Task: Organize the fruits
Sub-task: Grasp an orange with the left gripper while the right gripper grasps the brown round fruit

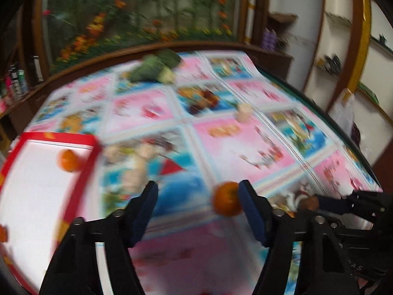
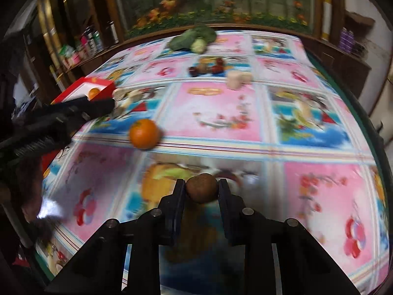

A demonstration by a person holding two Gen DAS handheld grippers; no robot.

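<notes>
My left gripper is open over the patterned tablecloth; an orange lies on the cloth just inside its right finger, and it also shows in the right wrist view. A red-rimmed white tray at the left holds another orange; the tray also shows in the right wrist view. My right gripper is shut on a brown kiwi, held low above the cloth. The right gripper with the kiwi shows at the left view's right side.
Green vegetables lie at the table's far edge. Dark red fruits and a brown one sit mid-table, with pale blocks beside them and more pale pieces by the tray. Shelves surround the table.
</notes>
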